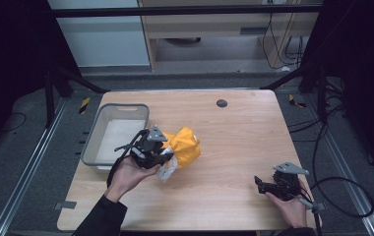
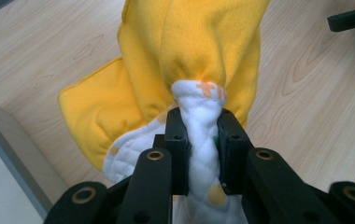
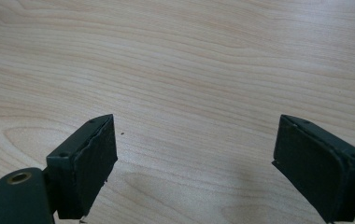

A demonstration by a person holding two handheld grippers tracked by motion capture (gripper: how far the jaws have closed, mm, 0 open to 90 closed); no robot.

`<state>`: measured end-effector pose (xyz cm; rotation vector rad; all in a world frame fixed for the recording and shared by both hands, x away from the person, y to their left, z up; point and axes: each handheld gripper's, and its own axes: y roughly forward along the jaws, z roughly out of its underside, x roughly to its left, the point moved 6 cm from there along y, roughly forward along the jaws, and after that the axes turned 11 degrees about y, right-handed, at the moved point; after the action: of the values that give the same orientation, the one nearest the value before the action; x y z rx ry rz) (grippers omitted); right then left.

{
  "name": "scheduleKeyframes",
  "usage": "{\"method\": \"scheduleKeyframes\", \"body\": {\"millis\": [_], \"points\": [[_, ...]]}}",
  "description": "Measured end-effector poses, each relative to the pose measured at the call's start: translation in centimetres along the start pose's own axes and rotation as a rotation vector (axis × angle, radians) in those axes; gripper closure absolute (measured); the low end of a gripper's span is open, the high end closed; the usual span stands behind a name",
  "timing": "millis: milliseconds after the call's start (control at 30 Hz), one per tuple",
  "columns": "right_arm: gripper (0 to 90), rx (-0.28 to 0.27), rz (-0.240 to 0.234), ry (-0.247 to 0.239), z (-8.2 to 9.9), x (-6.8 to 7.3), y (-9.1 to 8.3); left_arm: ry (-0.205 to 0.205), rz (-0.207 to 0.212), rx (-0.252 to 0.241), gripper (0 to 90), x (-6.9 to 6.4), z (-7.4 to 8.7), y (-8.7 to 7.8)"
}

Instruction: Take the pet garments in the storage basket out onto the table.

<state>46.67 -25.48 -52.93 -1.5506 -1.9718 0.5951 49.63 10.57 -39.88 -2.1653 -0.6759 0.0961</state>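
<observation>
A yellow cloth [image 1: 186, 146] with a white quilted underside lies bunched near the middle left of the wooden table. My left gripper [image 1: 168, 160] is shut on a white fold of that cloth [image 2: 203, 140], which bulges out between the jaws and opens into yellow fabric beyond them. My right gripper [image 1: 260, 183] sits low near the table's front right, held in a hand. In the right gripper view its fingers [image 3: 84, 163] stand wide apart over bare wood, with the right gripper [image 3: 196, 161] open and nothing between them.
A grey plastic bin [image 1: 94, 142] with a white bottom stands at the table's left edge, just left of my left hand; its wall [image 2: 12, 154] also borders the left gripper view. A small dark disc [image 1: 221, 103] sits near the far edge. Cables trail at the right.
</observation>
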Motion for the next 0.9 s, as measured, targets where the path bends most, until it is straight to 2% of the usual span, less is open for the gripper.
{"method": "scheduleKeyframes", "body": {"millis": [300,900], "points": [[13.1,0.0,0.0,-0.002,0.0,0.0,0.0,-0.008,0.036,0.006,77.3,-0.8,0.2,1.8],[13.1,-0.005,-0.003,-0.004,-0.1,0.1,0.0,0.027,0.072,0.034,77.4,-2.8,0.1,5.4]]}}
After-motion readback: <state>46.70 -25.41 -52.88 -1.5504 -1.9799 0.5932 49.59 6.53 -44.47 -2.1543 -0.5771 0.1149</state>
